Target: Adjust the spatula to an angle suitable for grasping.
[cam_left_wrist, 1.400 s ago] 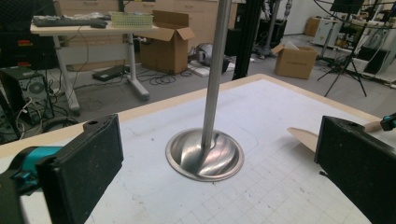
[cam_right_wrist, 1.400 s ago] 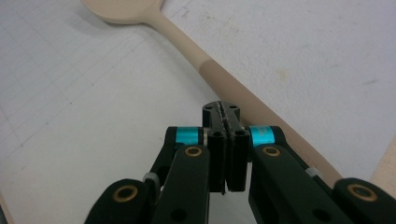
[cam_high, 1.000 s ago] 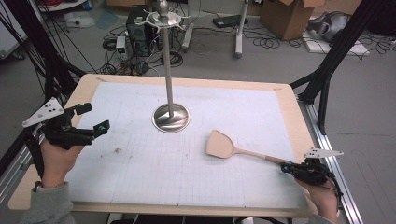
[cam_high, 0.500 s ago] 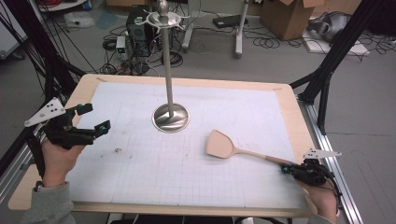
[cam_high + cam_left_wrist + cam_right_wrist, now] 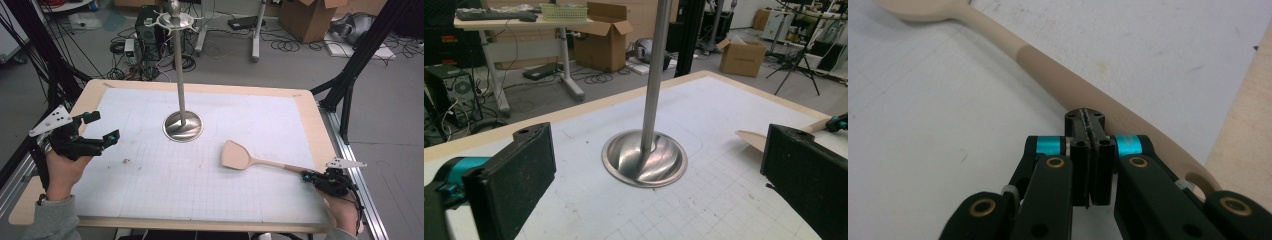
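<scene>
while both hands rest at the table's edges, the right gripper (image 5: 309,176) sits at the lower right of the high view with its tips at the handle end of the wooden spatula (image 5: 250,160). in the right gripper view its jaws are shut pad against pad with nothing between them, and the spatula handle (image 5: 1083,95) passes just behind and beside the tips; whether they touch it i cannot tell. spatula lies flat on the white grid mat (image 5: 165,195), blade toward centre frame, handle running to the lower right, hanging hole (image 5: 1198,181) at the very end near the mat's edge. left gripper (image 5: 97,137) hovers at the left of the high view, jaws wide open and empty, aimed at the metal stand (image 5: 181,100), whose round base (image 5: 645,159) sits mid-frame in the left gripper view. judged step: pre-grasp, spatula not yet lifted. next move, as i read it: right jaws must open, straddle the handle near its end and close firmly, leaving the hole free if the spatula is meant for a hook on the stand's top (image 5: 174,17). risk: the slim handle may roll or slide on the mat.
</scene>
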`<state>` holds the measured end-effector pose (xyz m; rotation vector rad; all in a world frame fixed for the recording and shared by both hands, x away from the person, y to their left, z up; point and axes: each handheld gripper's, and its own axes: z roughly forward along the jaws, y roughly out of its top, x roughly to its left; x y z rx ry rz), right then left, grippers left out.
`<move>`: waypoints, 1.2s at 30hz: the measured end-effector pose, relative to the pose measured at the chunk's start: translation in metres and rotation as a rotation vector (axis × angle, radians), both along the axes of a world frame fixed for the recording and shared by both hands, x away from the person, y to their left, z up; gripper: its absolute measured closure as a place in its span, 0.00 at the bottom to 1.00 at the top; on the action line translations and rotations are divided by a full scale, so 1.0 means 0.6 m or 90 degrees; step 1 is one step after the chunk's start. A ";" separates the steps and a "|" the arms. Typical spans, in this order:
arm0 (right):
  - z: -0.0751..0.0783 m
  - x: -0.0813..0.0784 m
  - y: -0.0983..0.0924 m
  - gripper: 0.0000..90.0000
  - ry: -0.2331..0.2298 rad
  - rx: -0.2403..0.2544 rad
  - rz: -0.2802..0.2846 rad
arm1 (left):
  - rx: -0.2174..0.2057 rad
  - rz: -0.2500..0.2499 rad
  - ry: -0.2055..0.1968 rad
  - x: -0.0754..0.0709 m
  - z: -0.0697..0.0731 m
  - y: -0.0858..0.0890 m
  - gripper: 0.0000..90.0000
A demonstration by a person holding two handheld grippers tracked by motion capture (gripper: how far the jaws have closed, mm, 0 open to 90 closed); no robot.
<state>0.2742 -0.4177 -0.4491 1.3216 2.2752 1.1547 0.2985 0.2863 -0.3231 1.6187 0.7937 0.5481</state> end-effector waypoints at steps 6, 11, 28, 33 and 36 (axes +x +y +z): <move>-0.004 0.009 0.000 1.00 -0.015 -0.001 -0.025 | 0.012 0.013 0.011 0.002 -0.006 0.001 0.02; -0.004 0.017 0.002 1.00 -0.028 -0.012 -0.035 | 0.014 0.021 0.011 -0.003 -0.007 0.008 0.02; 0.008 0.053 0.020 1.00 0.004 -0.043 -0.099 | 0.022 0.060 0.018 -0.019 -0.011 0.034 0.02; 0.012 0.068 0.032 1.00 0.005 -0.071 -0.115 | 0.023 0.067 0.021 -0.023 -0.013 0.040 0.02; 0.012 0.077 0.033 1.00 0.001 -0.071 -0.118 | 0.026 0.073 0.025 -0.025 -0.016 0.044 0.02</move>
